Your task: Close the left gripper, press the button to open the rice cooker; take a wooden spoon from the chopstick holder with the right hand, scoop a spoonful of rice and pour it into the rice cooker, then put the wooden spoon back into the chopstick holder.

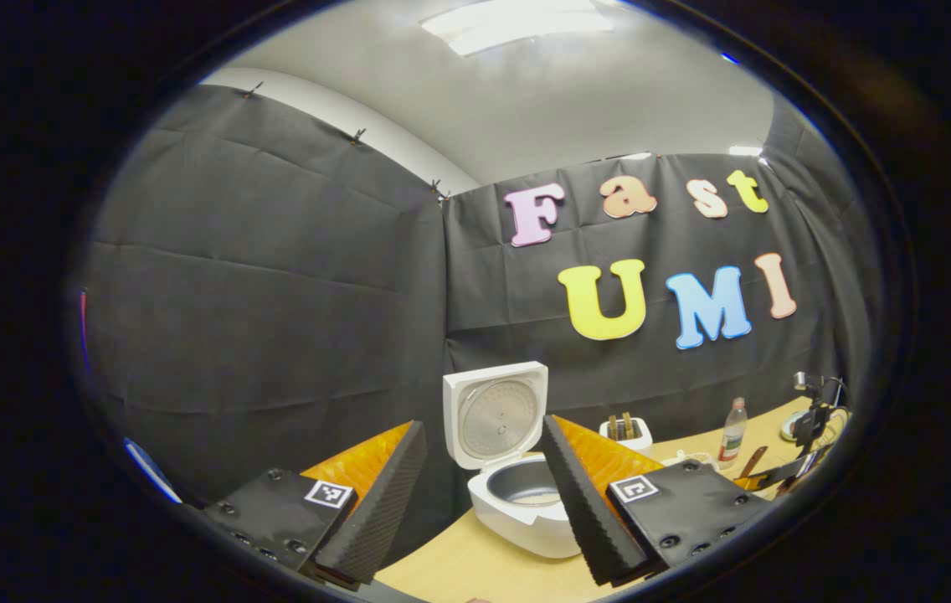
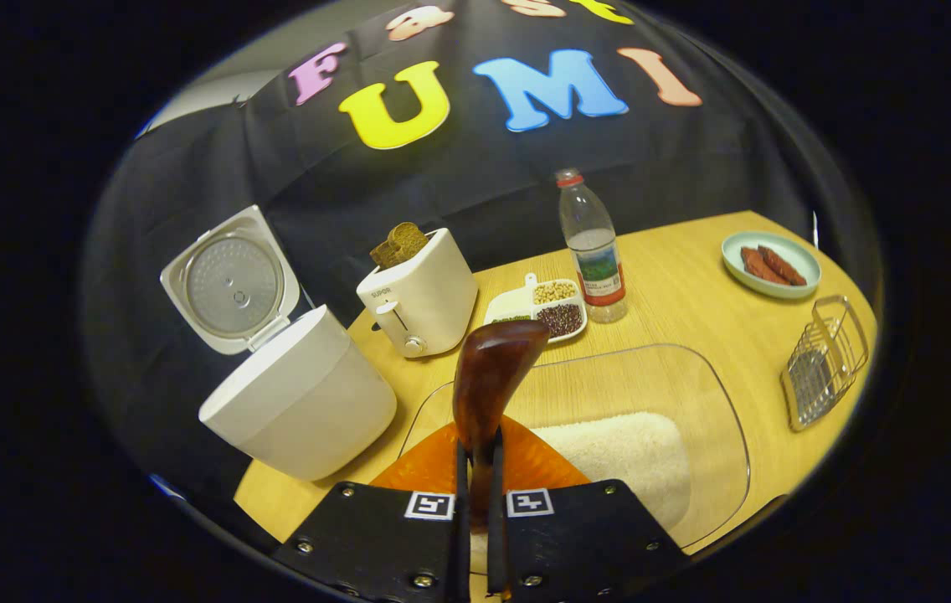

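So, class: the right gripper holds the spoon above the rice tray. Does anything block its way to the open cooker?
Nothing visible does. The spoon, in the right gripper, is over the tray; the cooker stands beside it, lid up. The toaster sits farther back.

Black cloth walls enclose the booth, clipped along the top edge and meeting at a corner seam at 12 o'clock. Above them, a grey ceiling carries a lit panel light. A light wood-grain table spans the lower area.

Black screwed plates — square fiducial tags
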